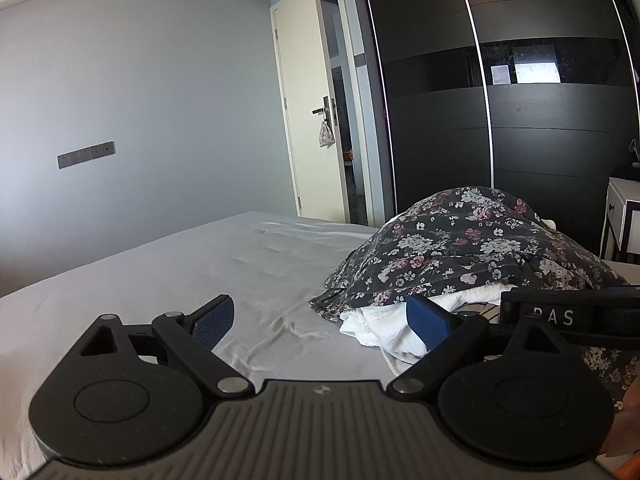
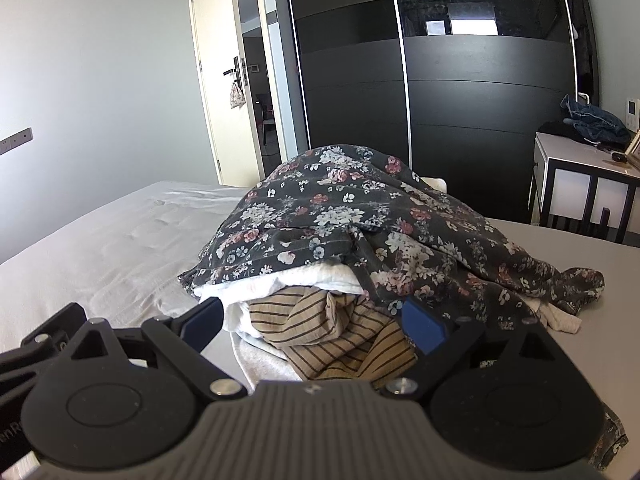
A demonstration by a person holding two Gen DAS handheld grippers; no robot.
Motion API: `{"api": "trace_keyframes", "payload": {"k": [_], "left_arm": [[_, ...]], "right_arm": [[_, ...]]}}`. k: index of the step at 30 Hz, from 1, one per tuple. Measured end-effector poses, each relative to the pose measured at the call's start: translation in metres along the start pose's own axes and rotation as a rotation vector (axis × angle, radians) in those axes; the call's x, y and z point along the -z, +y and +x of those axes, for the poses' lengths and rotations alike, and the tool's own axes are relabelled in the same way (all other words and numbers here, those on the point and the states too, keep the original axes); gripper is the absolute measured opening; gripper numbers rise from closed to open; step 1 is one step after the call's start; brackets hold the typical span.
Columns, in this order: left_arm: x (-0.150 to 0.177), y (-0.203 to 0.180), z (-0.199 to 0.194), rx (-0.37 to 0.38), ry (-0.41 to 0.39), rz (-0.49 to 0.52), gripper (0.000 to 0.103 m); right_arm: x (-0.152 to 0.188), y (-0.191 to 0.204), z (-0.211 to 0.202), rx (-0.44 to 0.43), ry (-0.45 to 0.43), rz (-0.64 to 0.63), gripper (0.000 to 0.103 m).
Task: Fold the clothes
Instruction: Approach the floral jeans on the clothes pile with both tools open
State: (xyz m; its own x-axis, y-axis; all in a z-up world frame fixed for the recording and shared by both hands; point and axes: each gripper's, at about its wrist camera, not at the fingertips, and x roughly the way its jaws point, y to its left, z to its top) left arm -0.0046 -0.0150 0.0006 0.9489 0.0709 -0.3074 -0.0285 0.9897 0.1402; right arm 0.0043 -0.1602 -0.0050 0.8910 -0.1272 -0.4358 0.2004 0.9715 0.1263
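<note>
Left gripper (image 1: 320, 322): we hold it low over the bed with its jaws spread wide and nothing between them; its right blue pad (image 1: 426, 326) sits just in front of the white cloth at the pile's near edge.
Right gripper (image 2: 312, 320): we hold it with its jaws wide apart too, gripping nothing; the tan striped garment lies in the gap between the two blue pads, though we cannot tell whether either pad touches it.
Tan striped garment (image 2: 340, 336): crumpled at the front foot of the pile, closest to our right gripper.
White garment (image 2: 320, 280): bunched under the floral piece, spilling out toward us on the sheet.
Floral garment (image 2: 348, 216): dark cloth with pale and pink flowers, draped over the heap as its top layer, unfolded.
Bed sheet (image 1: 160, 280): pale and lightly creased, carrying the whole pile of clothes toward its right side.
Side table (image 2: 580, 168): white-topped with a dark frame, past the bed on the right, with blue denim cloth (image 2: 596, 122) heaped on it.
Wardrobe (image 2: 440, 80): black sliding doors behind the pile.
Door (image 1: 304, 100): cream, standing open at the far wall, with a small pouch (image 1: 326, 136) hanging from its handle.
</note>
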Motion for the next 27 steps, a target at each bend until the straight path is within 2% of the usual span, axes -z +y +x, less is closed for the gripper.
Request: {"api": "trace_keyframes", "payload": {"k": [9, 18, 27], "left_arm": [[0.0022, -0.0019, 0.0000, 0.021, 0.013, -0.022, 0.103], [0.0021, -0.0075, -0.0007, 0.037, 0.021, 0.006, 0.103], [0.0019, -0.0056, 0.0073, 0.043, 0.072, -0.013, 0.103]], "right_arm": [[-0.0023, -0.0027, 0.0006, 0.015, 0.006, -0.035, 0.097], [-0.0029, -0.0040, -0.0015, 0.041, -0.026, -0.059, 0.097], [-0.0071, -0.0052, -0.0014, 0.004, -0.015, -0.117, 0.098]]}}
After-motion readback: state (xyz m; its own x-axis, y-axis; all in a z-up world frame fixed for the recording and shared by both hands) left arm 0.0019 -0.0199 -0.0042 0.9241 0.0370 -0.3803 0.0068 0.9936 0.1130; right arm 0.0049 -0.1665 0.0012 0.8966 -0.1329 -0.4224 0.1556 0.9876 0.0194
